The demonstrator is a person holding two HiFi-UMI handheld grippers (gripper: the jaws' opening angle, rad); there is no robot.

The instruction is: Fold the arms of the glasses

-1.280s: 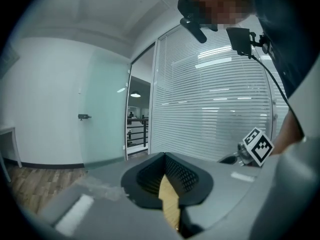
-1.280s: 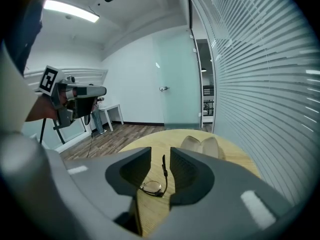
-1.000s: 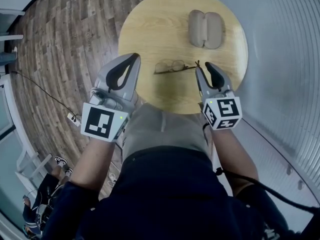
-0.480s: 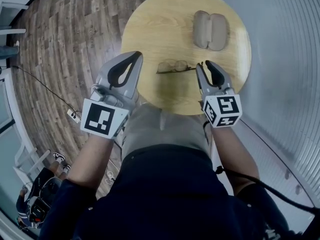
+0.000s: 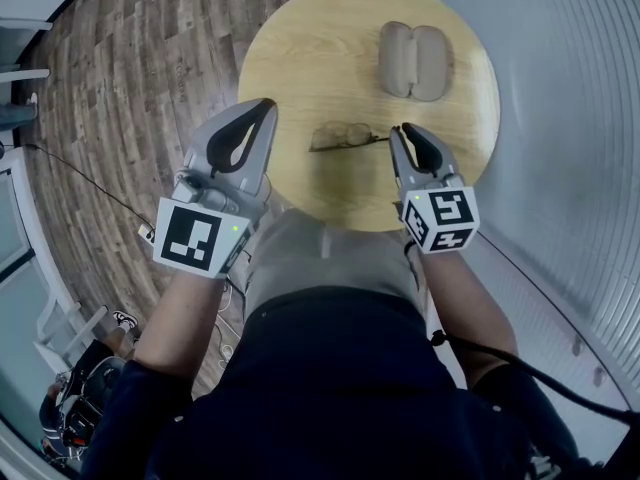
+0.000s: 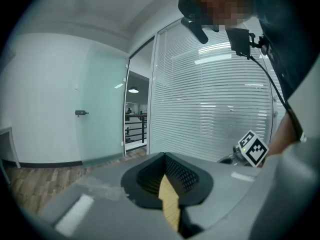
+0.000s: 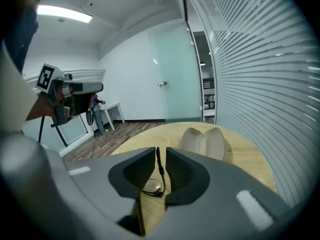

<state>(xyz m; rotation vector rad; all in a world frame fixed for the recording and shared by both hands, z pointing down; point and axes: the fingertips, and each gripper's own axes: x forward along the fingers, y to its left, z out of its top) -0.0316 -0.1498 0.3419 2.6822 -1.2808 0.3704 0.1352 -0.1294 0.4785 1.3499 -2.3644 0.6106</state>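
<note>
Wooden bench (image 5: 300, 48) carries the glasses (image 5: 345, 134), arms seemingly unfolded. Our right hand-held gripper (image 5: 402, 129) has just been closing around one arm, not yet pinching; our left hand-held gripper (image 5: 266, 106) is closed, empty.

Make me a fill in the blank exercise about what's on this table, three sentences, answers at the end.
1. The glasses lie on a round ___ table.
2. Beyond them, the beige case lies ___.
3. One arm of the glasses stands between the jaws of the ___ claw.

Missing words: wooden; open; right.

Note: the right claw's jaws have just been closing around that arm.
</note>
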